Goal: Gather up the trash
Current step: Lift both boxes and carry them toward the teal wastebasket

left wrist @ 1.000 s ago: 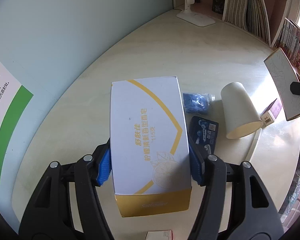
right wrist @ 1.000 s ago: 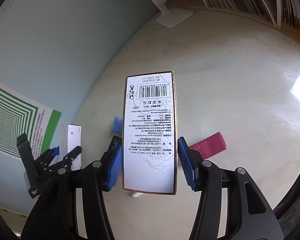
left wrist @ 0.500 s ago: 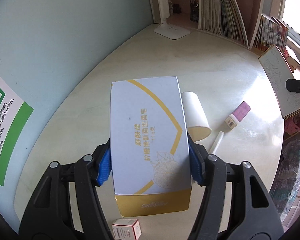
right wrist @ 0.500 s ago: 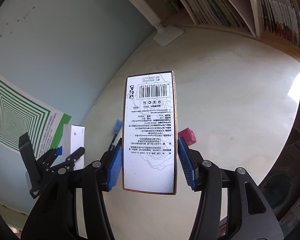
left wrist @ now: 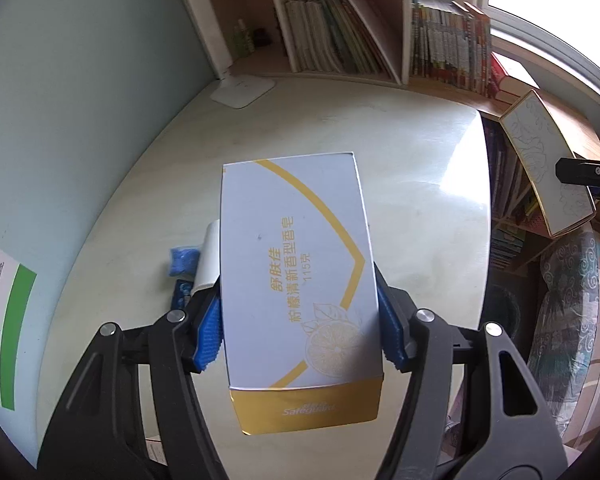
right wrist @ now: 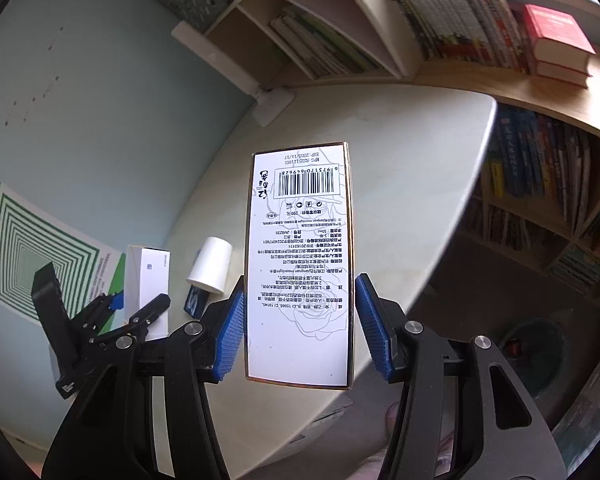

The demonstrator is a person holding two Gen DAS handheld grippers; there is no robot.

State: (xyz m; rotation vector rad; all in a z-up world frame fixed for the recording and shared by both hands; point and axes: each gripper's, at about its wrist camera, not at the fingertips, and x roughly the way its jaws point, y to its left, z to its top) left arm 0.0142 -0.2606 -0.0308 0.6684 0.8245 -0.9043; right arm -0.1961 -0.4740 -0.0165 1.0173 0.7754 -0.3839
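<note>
We are holding the soap box (left wrist: 296, 280) clamped in the left gripper (left wrist: 300, 332) and the barcode carton (right wrist: 300, 264) in the right gripper (right wrist: 300, 328) above the desk (left wrist: 412, 168), risking either smooth carton slipping out in mid-carry.

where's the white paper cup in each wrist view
Left wrist: only a sliver of the white paper cup shows, left of centre, mostly hidden behind the soap box held in the left gripper.
Right wrist: the cup lies on its side on the table, left of centre, beside the tall barcode box.
Shared landmark: the white lamp base at the table's far edge.
</note>
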